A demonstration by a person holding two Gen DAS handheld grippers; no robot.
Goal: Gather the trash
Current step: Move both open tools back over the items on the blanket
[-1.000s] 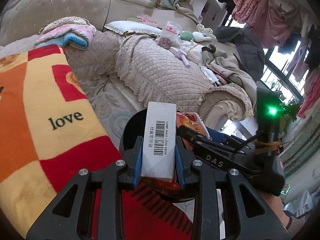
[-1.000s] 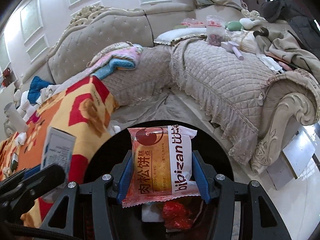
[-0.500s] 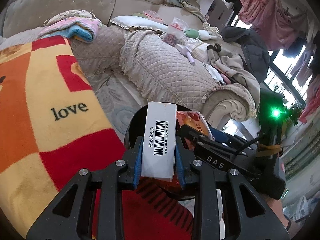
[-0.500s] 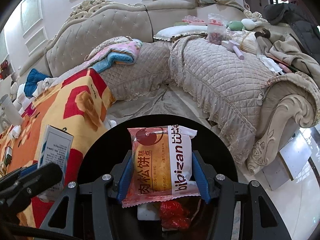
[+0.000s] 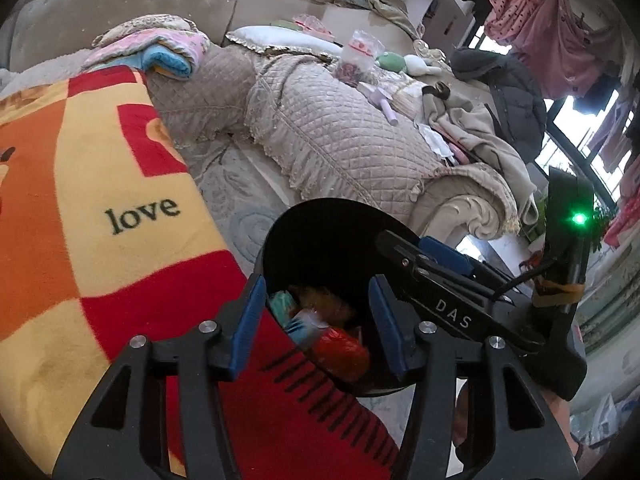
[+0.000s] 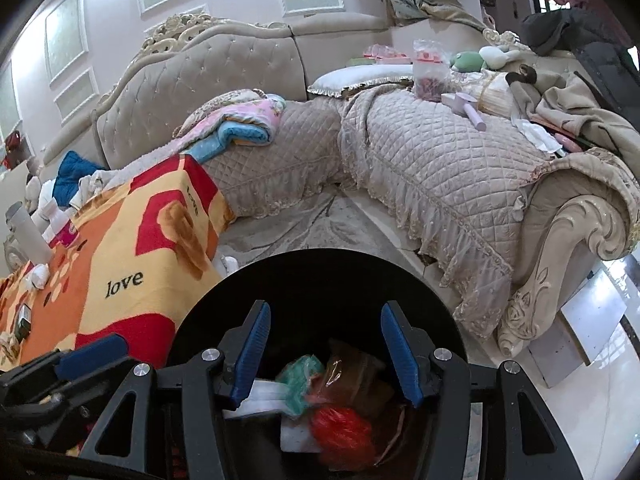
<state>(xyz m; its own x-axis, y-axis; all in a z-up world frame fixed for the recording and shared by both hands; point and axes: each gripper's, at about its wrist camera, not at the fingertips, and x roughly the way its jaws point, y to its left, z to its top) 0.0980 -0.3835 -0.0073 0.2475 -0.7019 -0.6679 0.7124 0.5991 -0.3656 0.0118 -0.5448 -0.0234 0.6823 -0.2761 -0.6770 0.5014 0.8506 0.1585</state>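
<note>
"love" on the blanket (image 5: 100, 208), "DAS" on the right gripper (image 5: 452, 318)

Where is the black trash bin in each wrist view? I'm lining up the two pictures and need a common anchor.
Left wrist view: black trash bin sits lower centre, behind the open left hand-held gripper.
Right wrist view: the bin fills the bottom centre, behind the open right hand-held gripper.
Shared landmark: the "love" blanket, left of the bin in both.
</note>
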